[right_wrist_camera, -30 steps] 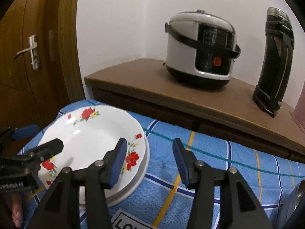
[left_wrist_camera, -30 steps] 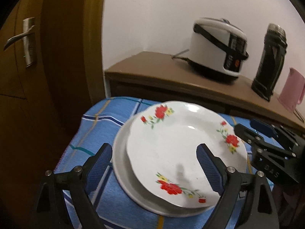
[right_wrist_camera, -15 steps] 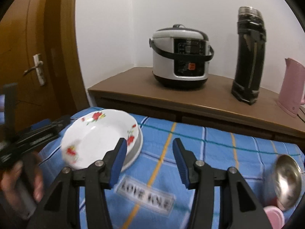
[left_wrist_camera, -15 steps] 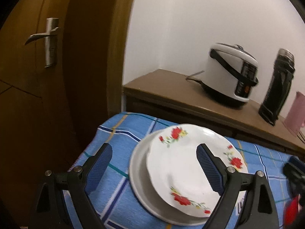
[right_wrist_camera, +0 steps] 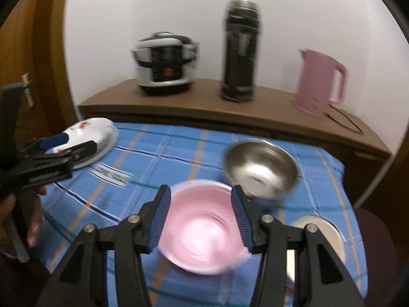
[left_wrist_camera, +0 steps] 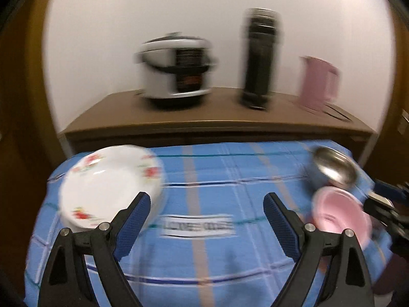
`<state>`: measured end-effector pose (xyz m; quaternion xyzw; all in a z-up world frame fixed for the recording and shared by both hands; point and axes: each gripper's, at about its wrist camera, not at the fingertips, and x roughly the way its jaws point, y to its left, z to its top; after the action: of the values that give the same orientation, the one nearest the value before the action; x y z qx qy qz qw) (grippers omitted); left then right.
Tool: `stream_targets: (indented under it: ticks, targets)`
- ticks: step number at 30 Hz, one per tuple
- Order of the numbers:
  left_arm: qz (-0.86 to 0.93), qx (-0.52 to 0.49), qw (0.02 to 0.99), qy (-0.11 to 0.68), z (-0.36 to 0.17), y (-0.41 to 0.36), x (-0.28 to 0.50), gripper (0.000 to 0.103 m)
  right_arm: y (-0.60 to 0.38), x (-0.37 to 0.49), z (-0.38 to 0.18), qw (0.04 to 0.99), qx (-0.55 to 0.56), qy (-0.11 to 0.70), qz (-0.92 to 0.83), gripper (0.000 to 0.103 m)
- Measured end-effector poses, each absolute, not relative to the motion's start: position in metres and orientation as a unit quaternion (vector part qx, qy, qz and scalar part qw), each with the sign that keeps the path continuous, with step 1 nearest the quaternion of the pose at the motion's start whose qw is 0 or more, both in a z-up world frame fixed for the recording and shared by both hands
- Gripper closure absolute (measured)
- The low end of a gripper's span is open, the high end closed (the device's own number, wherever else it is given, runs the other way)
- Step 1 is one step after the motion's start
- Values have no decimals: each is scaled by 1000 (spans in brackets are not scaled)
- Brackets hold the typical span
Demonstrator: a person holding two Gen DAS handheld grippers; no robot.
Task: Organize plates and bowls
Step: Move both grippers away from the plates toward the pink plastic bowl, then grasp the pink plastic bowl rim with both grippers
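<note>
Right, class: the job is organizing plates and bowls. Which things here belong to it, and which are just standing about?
Belong to the job:
- floral plates
- pink bowl
- steel bowl
- white bowl

Just standing about:
- rice cooker
- black flask
- pink kettle
- sideboard

Cloth: I see a blue plaid tablecloth (right_wrist_camera: 179, 153) with a white printed label (left_wrist_camera: 198, 226), its text blurred.
Sideboard: I see a brown wooden sideboard (right_wrist_camera: 194, 105) behind the table.
On it, left to right: a white-and-black rice cooker (right_wrist_camera: 165, 62), a tall black flask (right_wrist_camera: 241, 51), a pink kettle (right_wrist_camera: 319, 80).
Left edge: a wooden door, its metal handle (right_wrist_camera: 26, 89) visible to me.
</note>
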<state>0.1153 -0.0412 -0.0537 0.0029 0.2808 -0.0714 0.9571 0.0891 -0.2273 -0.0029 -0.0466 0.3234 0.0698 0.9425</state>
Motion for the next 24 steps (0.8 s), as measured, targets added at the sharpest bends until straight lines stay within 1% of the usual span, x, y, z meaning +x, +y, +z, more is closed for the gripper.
stream_targets:
  ticks: [2,4,7,12,14,15,17,18,20,24]
  targets:
    - [-99,14,954,283,-54,-65,109,11,-240,90,-8,940,-47,332,54,57]
    - [-122,21,949,290,-57,-85,108,11,-249,93,-14,937,-46,343,45,65]
    - [-140,33,939,311,-64,-108,110,11,-257,93,-20,933,-40,353,50,70]
    - [-169,32,928,330,-71,-127,110,11,-262,97,-29,930,-34,363,56,73]
    - [-175,31,926,333,-73,-133,108,13,-264,98,-31,929,-32,365,58,74]
    - [-179,31,924,336,-74,-135,107,15,-264,99,-32,928,-30,367,59,75]
    - [-184,37,920,344,-78,-141,108,28,-265,100,-35,927,-28,370,62,77]
    - [-183,41,918,348,-80,-144,109,31,-264,101,-37,926,-29,372,62,77]
    - [-183,49,915,357,-85,-149,111,43,-263,102,-40,924,-31,375,67,80]
    - [-185,43,910,369,-91,-149,113,54,-265,103,-43,923,-29,378,69,87]
